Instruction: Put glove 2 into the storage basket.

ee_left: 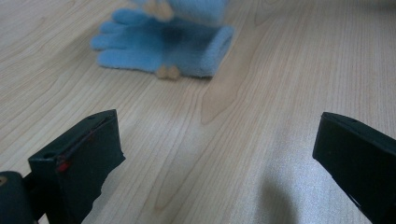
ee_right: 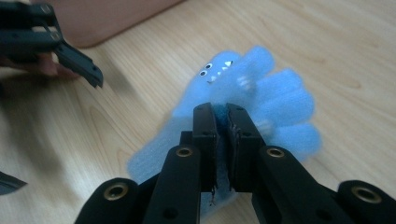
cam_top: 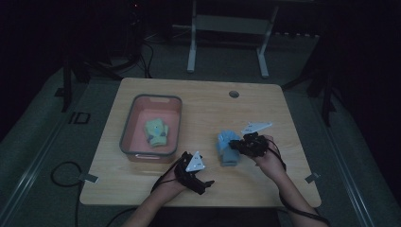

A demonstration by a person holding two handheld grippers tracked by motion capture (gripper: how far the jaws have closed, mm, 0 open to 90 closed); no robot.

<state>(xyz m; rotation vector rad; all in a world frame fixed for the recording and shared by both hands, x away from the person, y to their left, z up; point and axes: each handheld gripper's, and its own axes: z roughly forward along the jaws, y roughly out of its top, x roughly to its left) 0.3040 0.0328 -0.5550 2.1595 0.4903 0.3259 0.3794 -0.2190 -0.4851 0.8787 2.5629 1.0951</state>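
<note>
A fuzzy blue glove (ee_right: pixel 252 88) with a small monster face hangs pinched between the jaws of my right gripper (ee_right: pixel 222 116), which is shut on its fabric. From the high view that gripper (cam_top: pixel 241 144) is right of the table's middle, holding the glove (cam_top: pixel 226 138) just above a second blue glove (cam_top: pixel 230 158) that lies flat on the wood. My left gripper (cam_top: pixel 205 186) rests near the front edge, pointed toward the gloves. Its jaws stand wide open (ee_left: pixel 219 154) with nothing between them, and the flat blue glove (ee_left: pixel 159 49) lies ahead of them.
A pink bin with a grey rim (cam_top: pixel 126 127) stands on the left half of the table, with a green glove (cam_top: pixel 156 132) inside. A round cable hole (cam_top: pixel 233 94) sits near the far edge. Beyond the table stands a metal frame (cam_top: pixel 191 47).
</note>
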